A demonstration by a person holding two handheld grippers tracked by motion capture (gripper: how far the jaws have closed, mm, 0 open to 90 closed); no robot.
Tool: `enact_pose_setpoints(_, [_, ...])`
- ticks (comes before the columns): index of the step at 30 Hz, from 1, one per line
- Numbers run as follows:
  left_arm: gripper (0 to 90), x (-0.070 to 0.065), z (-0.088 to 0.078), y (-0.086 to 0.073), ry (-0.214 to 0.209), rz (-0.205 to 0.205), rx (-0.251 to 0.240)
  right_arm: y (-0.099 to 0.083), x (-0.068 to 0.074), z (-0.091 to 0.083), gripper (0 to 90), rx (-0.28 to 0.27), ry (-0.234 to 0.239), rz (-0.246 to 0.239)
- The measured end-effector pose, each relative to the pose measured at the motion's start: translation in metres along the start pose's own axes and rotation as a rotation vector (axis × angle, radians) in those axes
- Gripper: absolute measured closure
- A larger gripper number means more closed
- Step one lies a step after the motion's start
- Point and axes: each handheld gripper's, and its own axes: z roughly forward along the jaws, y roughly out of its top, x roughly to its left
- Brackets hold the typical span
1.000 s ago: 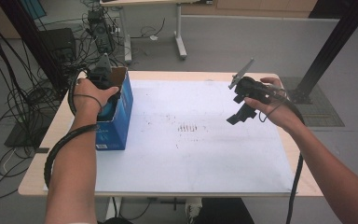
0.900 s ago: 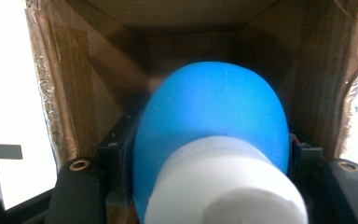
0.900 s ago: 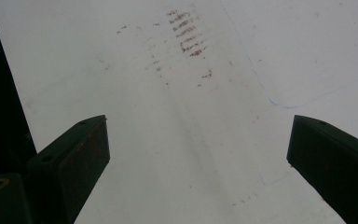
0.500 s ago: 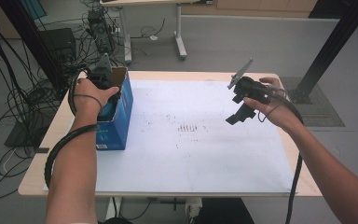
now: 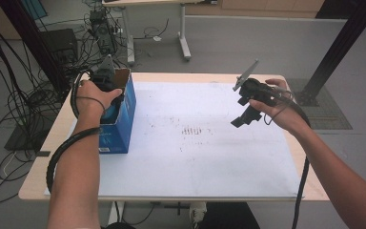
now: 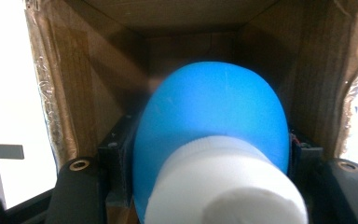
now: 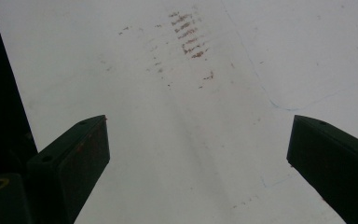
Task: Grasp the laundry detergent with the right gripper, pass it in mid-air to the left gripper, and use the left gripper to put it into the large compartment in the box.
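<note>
In the left gripper view a blue bottle with a white cap sits between the black jaws, which press on its sides. My left gripper is shut on it and points down into an open blue cardboard box, whose brown inner walls surround the bottle. In the high view that gripper reaches into the box's top at the table's left. My right gripper hangs over the right half of the white sheet, its jaws wide open with only paper between them.
The white sheet covers most of the wooden table and carries a patch of small brown marks near its middle. Cables and black stands crowd the floor left of the table. A second table's legs stand behind.
</note>
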Motion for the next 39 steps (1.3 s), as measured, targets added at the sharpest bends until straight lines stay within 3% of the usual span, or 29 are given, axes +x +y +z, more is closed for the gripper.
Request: enact_pose_setpoints(39, [36.1,-0.0023,0.0002,-0.0009,0.007,-0.001,-0.008,0.0006,0.001,-0.003,5.8,0.005,0.0,-0.004])
